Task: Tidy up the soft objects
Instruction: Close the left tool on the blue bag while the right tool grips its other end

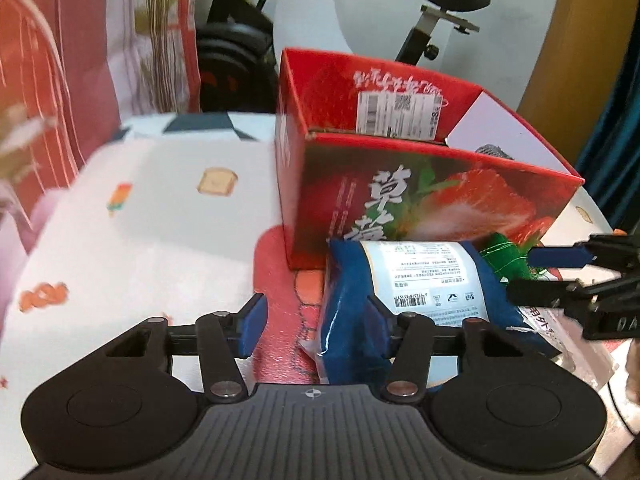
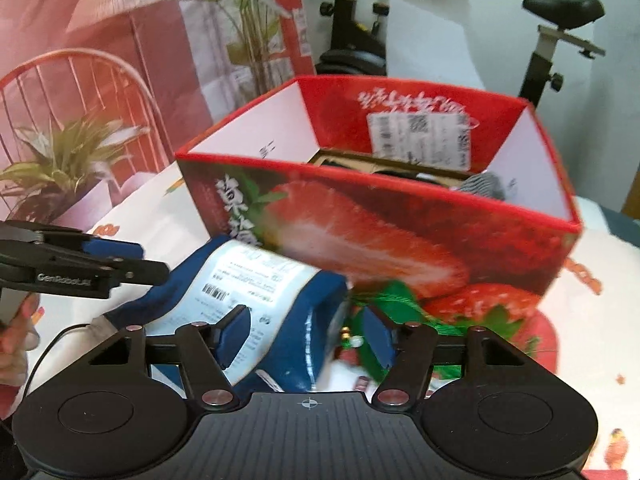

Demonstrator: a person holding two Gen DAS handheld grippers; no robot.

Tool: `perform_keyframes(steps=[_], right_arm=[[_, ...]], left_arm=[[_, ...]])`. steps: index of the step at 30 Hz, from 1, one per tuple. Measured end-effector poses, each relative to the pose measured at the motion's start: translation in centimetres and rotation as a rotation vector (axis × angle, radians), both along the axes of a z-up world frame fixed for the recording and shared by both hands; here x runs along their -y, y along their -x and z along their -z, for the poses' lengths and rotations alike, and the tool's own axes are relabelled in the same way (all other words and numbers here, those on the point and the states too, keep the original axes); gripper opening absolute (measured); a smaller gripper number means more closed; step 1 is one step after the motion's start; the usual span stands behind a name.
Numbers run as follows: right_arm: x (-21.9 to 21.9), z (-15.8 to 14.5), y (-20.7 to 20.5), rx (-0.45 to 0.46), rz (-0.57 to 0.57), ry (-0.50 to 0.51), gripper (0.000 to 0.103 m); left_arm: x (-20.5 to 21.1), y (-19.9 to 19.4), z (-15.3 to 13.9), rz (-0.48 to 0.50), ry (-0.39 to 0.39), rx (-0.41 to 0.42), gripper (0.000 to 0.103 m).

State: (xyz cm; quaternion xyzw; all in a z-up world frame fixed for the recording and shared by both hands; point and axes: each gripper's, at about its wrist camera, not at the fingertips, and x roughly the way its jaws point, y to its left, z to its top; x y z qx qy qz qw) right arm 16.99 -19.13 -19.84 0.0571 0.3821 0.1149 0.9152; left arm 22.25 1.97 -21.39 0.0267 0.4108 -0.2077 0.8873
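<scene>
A soft blue bag with a white printed label (image 1: 420, 280) (image 2: 256, 288) lies on the tablecloth against the front of an open red strawberry box (image 1: 420, 184) (image 2: 380, 240). My left gripper (image 1: 316, 326) stands open over the bag's left end; its right pad rests on the bag, its left pad is clear of it. My right gripper (image 2: 308, 336) is open around the bag's right end, and its right pad is off the bag. Each gripper shows in the other's view: the right gripper (image 1: 540, 274), the left gripper (image 2: 148, 260). A green stringy item (image 1: 500, 256) (image 2: 400, 300) lies beside the bag.
A grey knitted thing (image 1: 490, 150) (image 2: 486, 184) lies inside the box. A clear printed packet (image 1: 552, 328) sits at the bag's right. A potted plant (image 2: 68, 164) stands at the left. An exercise bike (image 1: 440, 20) is behind the table. A hand (image 2: 20, 320) holds the left gripper.
</scene>
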Motion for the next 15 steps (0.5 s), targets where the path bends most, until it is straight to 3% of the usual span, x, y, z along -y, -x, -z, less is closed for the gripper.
perform_keyframes(steps=[6,15], right_arm=[[-0.6,1.9,-1.6,-0.06,-0.014,0.004,0.053],[-1.4,3.1,-2.3,-0.086,-0.087,0.039,0.053]], left_arm=[[0.8,-1.6,1.1,0.072,0.045,-0.086,0.056],[2.1,-2.1,2.4,0.129,0.028,-0.105,0.048]])
